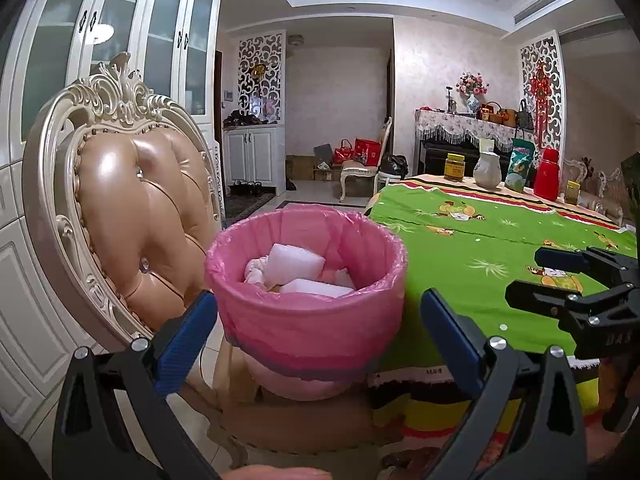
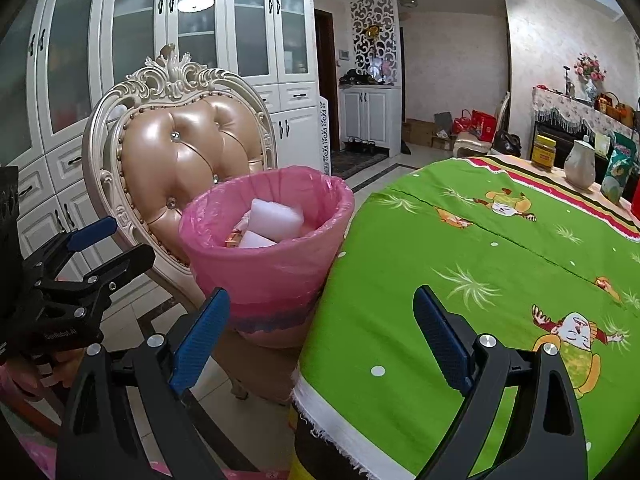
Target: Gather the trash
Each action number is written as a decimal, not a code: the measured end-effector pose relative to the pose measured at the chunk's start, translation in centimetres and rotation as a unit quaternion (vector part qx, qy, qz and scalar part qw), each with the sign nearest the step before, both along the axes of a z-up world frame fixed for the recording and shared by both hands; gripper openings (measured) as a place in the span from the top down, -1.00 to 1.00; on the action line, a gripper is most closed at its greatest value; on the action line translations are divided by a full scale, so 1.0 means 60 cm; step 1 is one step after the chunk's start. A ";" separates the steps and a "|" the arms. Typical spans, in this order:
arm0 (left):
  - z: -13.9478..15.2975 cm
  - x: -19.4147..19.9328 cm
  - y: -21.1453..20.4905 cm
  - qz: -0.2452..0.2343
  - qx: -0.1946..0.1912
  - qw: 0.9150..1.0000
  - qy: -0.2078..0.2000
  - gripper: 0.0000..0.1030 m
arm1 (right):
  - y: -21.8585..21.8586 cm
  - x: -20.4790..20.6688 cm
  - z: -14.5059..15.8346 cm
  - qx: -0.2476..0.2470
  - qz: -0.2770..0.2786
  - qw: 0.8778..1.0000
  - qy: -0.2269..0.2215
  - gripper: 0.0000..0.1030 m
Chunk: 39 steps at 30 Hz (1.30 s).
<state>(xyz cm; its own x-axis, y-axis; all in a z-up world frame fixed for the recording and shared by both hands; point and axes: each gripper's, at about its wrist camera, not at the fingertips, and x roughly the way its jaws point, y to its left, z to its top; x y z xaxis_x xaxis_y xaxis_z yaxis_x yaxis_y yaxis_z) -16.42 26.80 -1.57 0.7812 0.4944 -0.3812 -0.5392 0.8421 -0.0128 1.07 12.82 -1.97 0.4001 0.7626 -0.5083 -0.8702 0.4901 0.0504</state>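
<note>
Claws [image 2: 320, 324] wide, beside bin [image 2: 276, 276] rim

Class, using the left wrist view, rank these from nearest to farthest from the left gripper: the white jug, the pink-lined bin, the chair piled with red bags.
From the left gripper:
1. Pink-lined bin, straight ahead on the seat of the near chair.
2. White jug, right, at the table's far edge.
3. Chair piled with red bags, centre background.

Two close, slightly downward wrist views, side by side, both on the pink bin [image 1: 308, 312] and green tablecloth [image 2: 460, 240].
</note>
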 end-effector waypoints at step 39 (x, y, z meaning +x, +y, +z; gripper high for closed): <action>0.000 0.002 0.001 -0.001 -0.004 1.000 -0.003 -0.91 | 0.001 -0.003 -0.004 -0.001 -0.004 1.000 -0.001 -0.71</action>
